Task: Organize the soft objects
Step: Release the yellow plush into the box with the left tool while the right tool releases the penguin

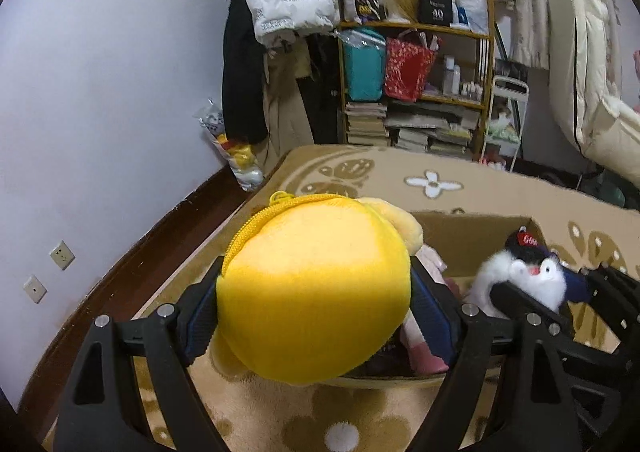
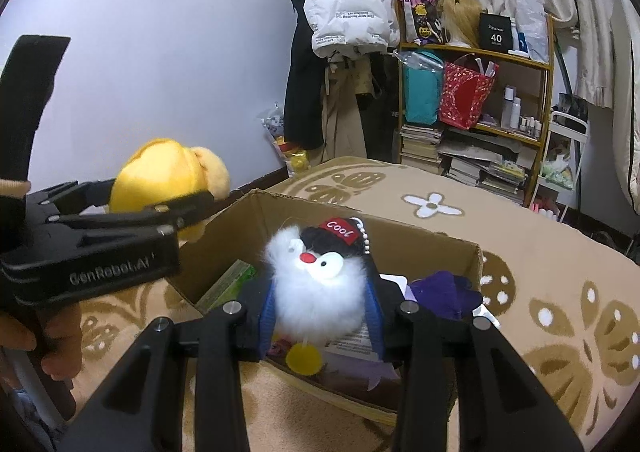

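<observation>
My left gripper (image 1: 314, 308) is shut on a round yellow plush pouch (image 1: 316, 284) with a zipper, held above the left edge of an open cardboard box (image 1: 452, 236). The pouch also shows in the right wrist view (image 2: 160, 176). My right gripper (image 2: 320, 308) is shut on a white fluffy toy (image 2: 316, 292) with a black cap reading "Cool", held over the box (image 2: 424, 248). The same toy shows in the left wrist view (image 1: 528, 280). Inside the box lie a purple item (image 2: 444, 292), a green item (image 2: 228, 284) and pink items (image 1: 424, 348).
The box rests on a beige flower-patterned blanket (image 2: 540, 264). Behind it stand a wooden shelf (image 2: 476, 92) with bags, bottles and book stacks, hanging coats (image 2: 344, 8), and a bag of toys (image 1: 236, 156) by the wall. White bedding (image 1: 592, 92) is at the right.
</observation>
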`<action>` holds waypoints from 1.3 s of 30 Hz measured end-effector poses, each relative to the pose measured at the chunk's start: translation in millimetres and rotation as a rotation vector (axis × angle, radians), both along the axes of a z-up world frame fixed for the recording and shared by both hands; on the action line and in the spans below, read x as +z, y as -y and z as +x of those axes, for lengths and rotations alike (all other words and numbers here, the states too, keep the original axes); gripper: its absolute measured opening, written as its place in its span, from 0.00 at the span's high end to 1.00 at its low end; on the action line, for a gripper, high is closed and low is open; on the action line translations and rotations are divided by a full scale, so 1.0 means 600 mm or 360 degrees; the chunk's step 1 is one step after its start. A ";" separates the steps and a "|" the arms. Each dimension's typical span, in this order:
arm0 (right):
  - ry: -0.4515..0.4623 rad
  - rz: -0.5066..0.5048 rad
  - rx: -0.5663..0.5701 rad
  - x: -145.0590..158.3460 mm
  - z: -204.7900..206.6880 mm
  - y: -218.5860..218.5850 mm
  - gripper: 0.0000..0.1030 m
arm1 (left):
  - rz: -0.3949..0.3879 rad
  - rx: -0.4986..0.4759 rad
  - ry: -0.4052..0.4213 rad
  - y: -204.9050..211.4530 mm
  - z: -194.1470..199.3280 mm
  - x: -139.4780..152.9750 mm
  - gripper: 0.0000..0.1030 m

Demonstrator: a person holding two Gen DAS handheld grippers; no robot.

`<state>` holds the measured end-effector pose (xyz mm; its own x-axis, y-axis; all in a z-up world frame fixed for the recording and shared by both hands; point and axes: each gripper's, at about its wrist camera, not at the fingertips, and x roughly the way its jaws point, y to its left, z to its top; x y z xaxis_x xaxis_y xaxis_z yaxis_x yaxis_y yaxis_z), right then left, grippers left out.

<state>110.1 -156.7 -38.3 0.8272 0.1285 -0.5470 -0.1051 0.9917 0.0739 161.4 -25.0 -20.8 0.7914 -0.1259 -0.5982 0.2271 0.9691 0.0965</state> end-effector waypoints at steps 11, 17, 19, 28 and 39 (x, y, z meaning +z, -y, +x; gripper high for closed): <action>0.0002 0.0040 -0.0018 0.008 -0.007 0.008 0.57 | 0.0045 0.0036 -0.0067 0.002 0.002 -0.009 0.09; 0.0015 0.0069 -0.0042 0.016 -0.021 0.015 0.48 | -0.0014 0.0071 -0.0043 -0.011 -0.006 0.002 0.04; 0.0007 0.0080 -0.0054 0.019 -0.027 0.019 0.41 | -0.0037 0.0087 -0.0056 -0.018 -0.006 0.003 0.03; 0.0030 0.0071 -0.0137 0.031 -0.050 0.022 0.14 | -0.0033 0.0132 -0.0033 -0.037 -0.037 0.020 0.00; 0.0042 0.0116 -0.0162 0.043 -0.079 0.023 0.00 | 0.0074 0.0106 0.0037 -0.031 -0.089 0.036 0.00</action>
